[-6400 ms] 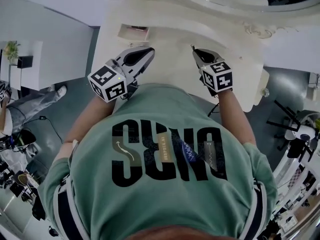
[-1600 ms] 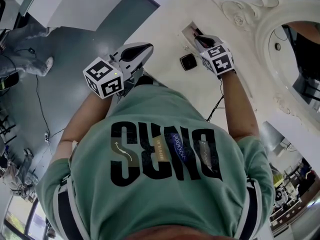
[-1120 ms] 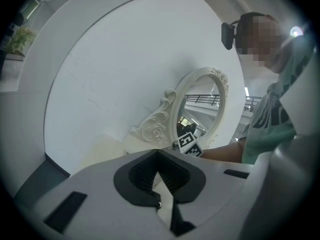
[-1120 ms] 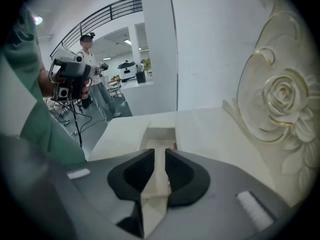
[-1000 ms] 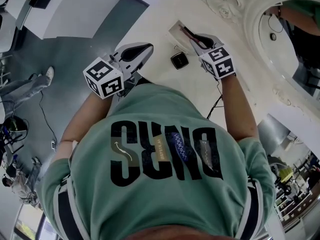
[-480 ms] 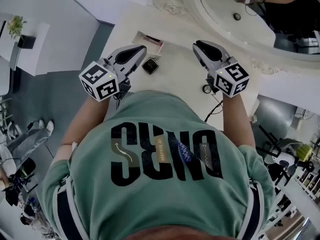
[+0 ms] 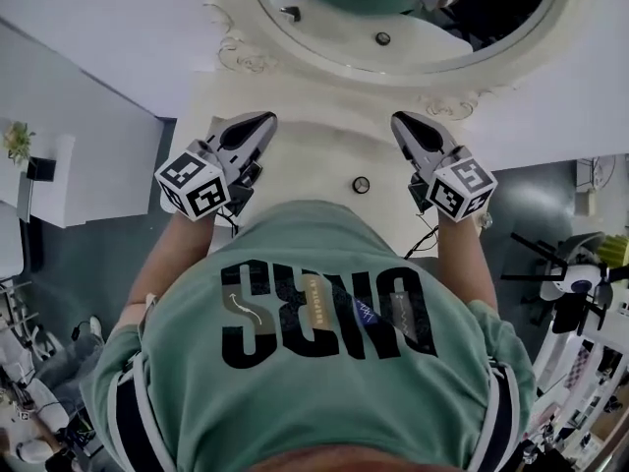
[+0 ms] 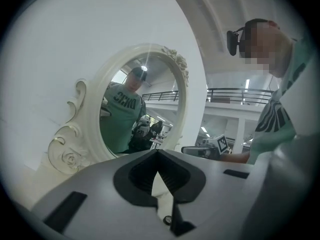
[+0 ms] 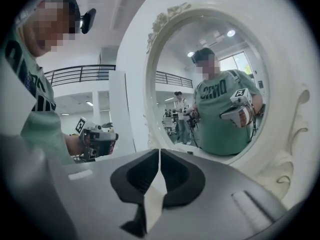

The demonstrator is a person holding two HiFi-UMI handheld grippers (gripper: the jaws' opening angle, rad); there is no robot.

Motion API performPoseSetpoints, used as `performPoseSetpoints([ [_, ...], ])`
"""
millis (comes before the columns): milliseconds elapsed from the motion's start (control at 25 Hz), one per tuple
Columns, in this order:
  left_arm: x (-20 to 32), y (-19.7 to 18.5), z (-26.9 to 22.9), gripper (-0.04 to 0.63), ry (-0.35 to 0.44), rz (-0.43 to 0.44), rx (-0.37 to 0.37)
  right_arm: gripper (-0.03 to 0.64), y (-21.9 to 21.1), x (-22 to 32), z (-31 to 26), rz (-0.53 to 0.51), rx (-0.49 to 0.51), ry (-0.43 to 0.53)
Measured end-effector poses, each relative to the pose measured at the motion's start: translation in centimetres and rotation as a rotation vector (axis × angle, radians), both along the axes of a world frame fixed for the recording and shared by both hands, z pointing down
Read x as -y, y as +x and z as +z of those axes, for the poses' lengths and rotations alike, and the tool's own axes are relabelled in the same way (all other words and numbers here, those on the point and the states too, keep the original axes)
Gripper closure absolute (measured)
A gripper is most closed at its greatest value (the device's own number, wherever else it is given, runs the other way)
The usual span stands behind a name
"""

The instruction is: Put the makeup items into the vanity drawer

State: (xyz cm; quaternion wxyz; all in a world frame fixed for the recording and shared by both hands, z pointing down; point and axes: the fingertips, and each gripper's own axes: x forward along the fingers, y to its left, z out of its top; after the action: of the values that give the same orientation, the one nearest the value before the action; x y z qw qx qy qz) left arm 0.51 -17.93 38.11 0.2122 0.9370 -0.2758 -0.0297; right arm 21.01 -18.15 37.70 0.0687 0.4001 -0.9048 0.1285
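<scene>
Left claw and right claw, both closed and empty, hovered over the tabletop with a small knob between them and no makeup in view; the drawer probably needed pulling open squarely by that knob.

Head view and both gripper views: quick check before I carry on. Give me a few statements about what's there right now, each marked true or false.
1. The left tongs are shut with nothing between them. True.
2. The right tongs are gripping a makeup brush. False: they are shut on nothing.
3. In the head view, a small round item lies on the vanity top between the two tongs. True.
4. The mirror reflects nobody. False: it reflects the person, in a green shirt, holding the tongs.
</scene>
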Motion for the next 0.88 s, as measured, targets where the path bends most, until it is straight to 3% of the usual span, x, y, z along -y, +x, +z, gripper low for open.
performPoseSetpoints([
  [280,0.1,2.7,-0.4,0.592,0.009,0.031,-0.003,0.607,4.0,-1.2,-1.2,0.076,0.062,0.035],
  [640,0.0,1.6,-0.4,0.592,0.007,0.012,0.011,0.609,3.0,-1.2,-0.6,0.041,0.056,0.031],
  [880,0.6,-0.5,1.2,0.592,-0.059,-0.039,0.002,0.609,0.7,-1.0,0.6,-0.013,0.032,0.017],
])
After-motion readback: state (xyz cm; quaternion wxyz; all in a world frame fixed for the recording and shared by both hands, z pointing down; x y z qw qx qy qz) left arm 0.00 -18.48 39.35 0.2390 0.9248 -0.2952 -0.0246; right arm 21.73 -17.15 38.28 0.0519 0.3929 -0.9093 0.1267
